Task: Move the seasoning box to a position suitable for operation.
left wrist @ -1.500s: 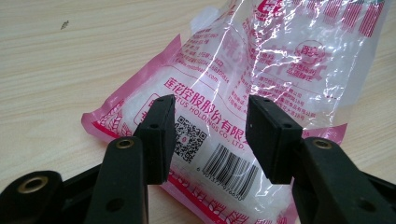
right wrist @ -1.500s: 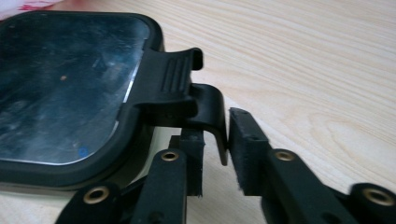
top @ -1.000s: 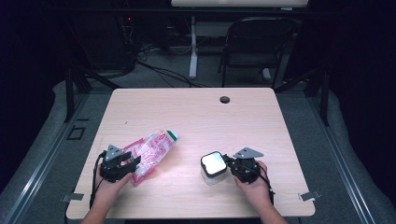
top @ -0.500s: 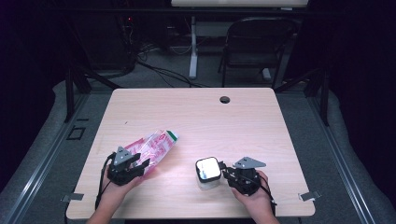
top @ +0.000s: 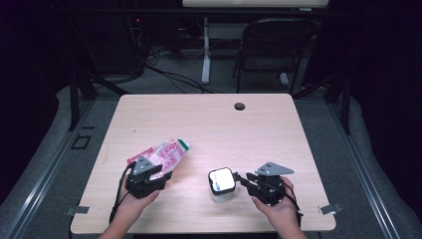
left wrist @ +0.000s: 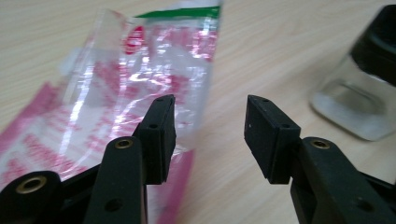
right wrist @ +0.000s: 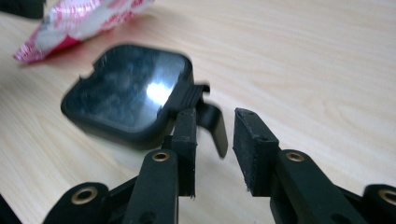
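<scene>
A pink and clear plastic bag (top: 166, 152) with a green strip lies flat on the wooden table (top: 209, 119), left of centre. My left gripper (top: 160, 174) hovers at its near edge, open; in the left gripper view the bag (left wrist: 116, 84) lies under the left jaw of that gripper (left wrist: 210, 126). A clear container with a glossy black lid (top: 221, 181) stands to its right. My right gripper (top: 242, 180) points at it from the right. Its jaws have just been opening, and the lid's black tab (right wrist: 212, 121) sits loosely between them (right wrist: 215, 135).
A round cable hole (top: 240, 106) is in the table's far edge. The clear container (left wrist: 359, 102) shows at the right of the left gripper view. A chair (top: 271, 50) and cables sit on the floor beyond the table.
The right gripper's jaws have opened and the container has shifted slightly left and nearer the front edge. The left gripper has moved right along the bag's near edge.
</scene>
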Available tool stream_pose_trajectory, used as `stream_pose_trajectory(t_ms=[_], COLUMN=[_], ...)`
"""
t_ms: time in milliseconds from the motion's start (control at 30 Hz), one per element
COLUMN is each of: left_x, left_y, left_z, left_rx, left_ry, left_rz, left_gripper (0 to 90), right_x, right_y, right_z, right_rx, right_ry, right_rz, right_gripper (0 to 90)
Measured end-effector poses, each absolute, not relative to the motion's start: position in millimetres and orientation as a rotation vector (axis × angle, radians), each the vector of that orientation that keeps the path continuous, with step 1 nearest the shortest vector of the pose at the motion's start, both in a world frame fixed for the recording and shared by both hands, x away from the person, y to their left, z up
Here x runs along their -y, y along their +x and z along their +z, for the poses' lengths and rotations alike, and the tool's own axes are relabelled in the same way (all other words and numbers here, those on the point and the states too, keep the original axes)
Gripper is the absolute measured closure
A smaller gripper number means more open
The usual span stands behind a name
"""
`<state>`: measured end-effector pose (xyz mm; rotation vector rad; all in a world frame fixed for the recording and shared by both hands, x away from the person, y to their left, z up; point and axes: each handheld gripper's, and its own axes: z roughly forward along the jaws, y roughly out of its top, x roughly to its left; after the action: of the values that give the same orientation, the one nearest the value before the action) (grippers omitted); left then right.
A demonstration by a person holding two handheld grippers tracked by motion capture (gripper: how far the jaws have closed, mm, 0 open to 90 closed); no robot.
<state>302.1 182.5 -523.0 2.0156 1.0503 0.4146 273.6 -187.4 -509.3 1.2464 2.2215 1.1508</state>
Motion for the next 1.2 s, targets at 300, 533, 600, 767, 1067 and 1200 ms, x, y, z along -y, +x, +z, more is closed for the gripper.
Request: stream_pose_trajectory(t_ms=[300, 533, 600, 767, 1067, 1200], left_x=[-147, -127, -121, -108, -93, -90], left_y=[303, 300, 298, 297, 300, 300], left_z=[-515, -516, -517, -518, -523, -524], left_rx=[-0.956, -0.872, -0.852, -0.807, -0.78, -0.773], left_ry=[2.062, 2.101, 2.119, 2.146, 2.159, 2.165], left_rz=[0.3, 0.249, 0.251, 0.232, 0.18, 0.164], left_gripper=[66.4, 83.1, 86.1, 89.1, 90.0, 90.0], right_x=[177, 171, 171, 170, 172, 173], right_y=[292, 295, 295, 294, 293, 293], right_z=[-496, -502, -503, -503, -504, -505], right_rx=[-2.222, -2.253, -2.249, -2.254, -2.248, -2.251], right_ry=[1.247, 1.254, 1.26, 1.252, 1.249, 1.253], right_rz=[1.202, 1.178, 1.193, 1.188, 1.206, 1.214], right_gripper=[77.7, 82.0, 83.5, 85.4, 86.0, 86.0])
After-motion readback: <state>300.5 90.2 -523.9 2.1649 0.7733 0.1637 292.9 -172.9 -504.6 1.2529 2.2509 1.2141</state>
